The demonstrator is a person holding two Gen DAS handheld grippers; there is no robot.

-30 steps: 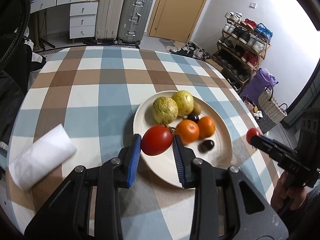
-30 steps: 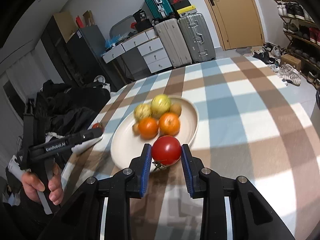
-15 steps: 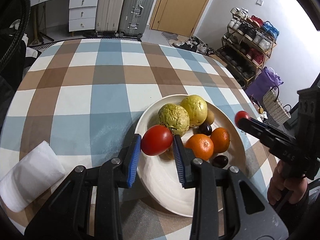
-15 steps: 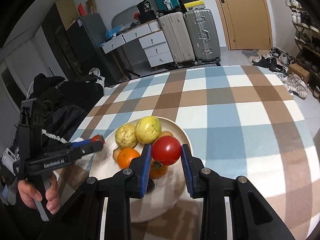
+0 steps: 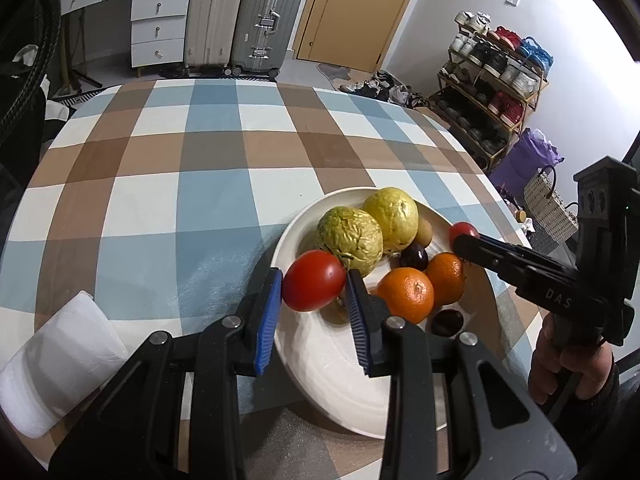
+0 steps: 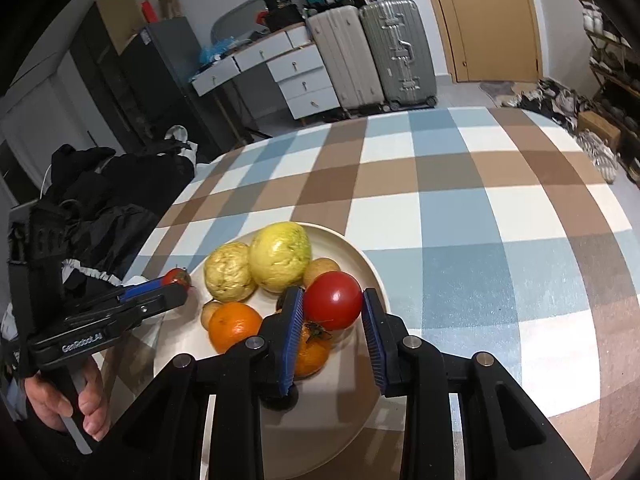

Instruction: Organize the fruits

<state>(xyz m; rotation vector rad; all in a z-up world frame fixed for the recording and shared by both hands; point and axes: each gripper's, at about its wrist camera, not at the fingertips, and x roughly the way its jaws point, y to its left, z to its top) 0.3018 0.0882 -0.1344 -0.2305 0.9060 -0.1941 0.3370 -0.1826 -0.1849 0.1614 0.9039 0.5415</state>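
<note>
A cream plate [image 5: 320, 364] [image 6: 360, 256] on the checked table holds two yellow-green fruits [image 5: 350, 234] [image 6: 280, 256], two oranges [image 5: 406, 294] [image 6: 234, 326], a kiwi and dark plums. My left gripper [image 5: 314, 288] is shut on a red tomato [image 5: 314, 280] over the plate's left rim. My right gripper [image 6: 330, 304] is shut on another red tomato [image 6: 332, 300] above the plate's right side, over an orange. Each gripper shows in the other's view, the right gripper [image 5: 464, 234] and the left gripper [image 6: 178, 280], tomato at the tip.
A white paper roll [image 5: 52, 364] lies at the table's front left. Black bags [image 6: 100, 192] sit beside the table's left edge. Suitcases [image 5: 240, 16], drawers and a shoe rack [image 5: 492, 80] stand beyond the table.
Both grippers, each holding a tomato, moved in over the plate: the left one toward its left rim, the right one over its right side. The plate looks closer.
</note>
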